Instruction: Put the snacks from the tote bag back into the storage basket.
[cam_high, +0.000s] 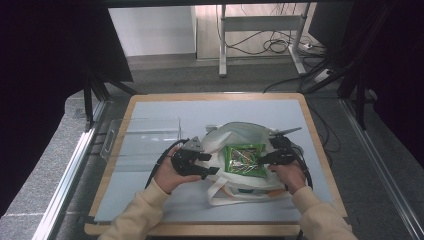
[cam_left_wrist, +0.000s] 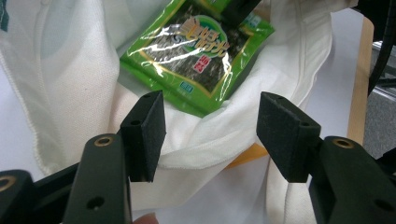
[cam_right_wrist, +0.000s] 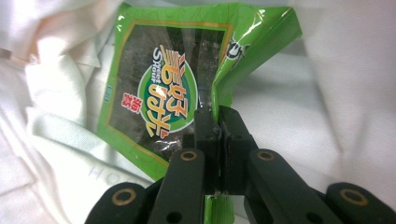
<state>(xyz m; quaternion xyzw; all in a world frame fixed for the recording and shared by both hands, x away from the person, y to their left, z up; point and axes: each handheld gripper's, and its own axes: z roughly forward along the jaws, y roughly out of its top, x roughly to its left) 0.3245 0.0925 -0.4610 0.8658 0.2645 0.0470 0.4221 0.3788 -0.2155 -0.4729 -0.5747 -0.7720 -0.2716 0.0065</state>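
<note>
A green seaweed snack packet (cam_high: 244, 160) lies on top of a white cloth bag (cam_high: 235, 135) in the middle of the table. My right gripper (cam_high: 261, 160) is shut on the packet's right edge; in the right gripper view the packet (cam_right_wrist: 163, 88) is pinched between the black jaws of that gripper (cam_right_wrist: 217, 128), its edge folded up. My left gripper (cam_high: 212, 164) stands open at the bag's left side. In the left gripper view that gripper (cam_left_wrist: 210, 133) has its pads apart over a fold of the white bag (cam_left_wrist: 196, 149), with the packet (cam_left_wrist: 196, 56) beyond them.
A clear plastic tray (cam_high: 145, 140) sits on the grey mat to the left of the bag. The wooden table edge (cam_high: 320, 145) runs close on the right. Bare mat lies in front of and behind the bag.
</note>
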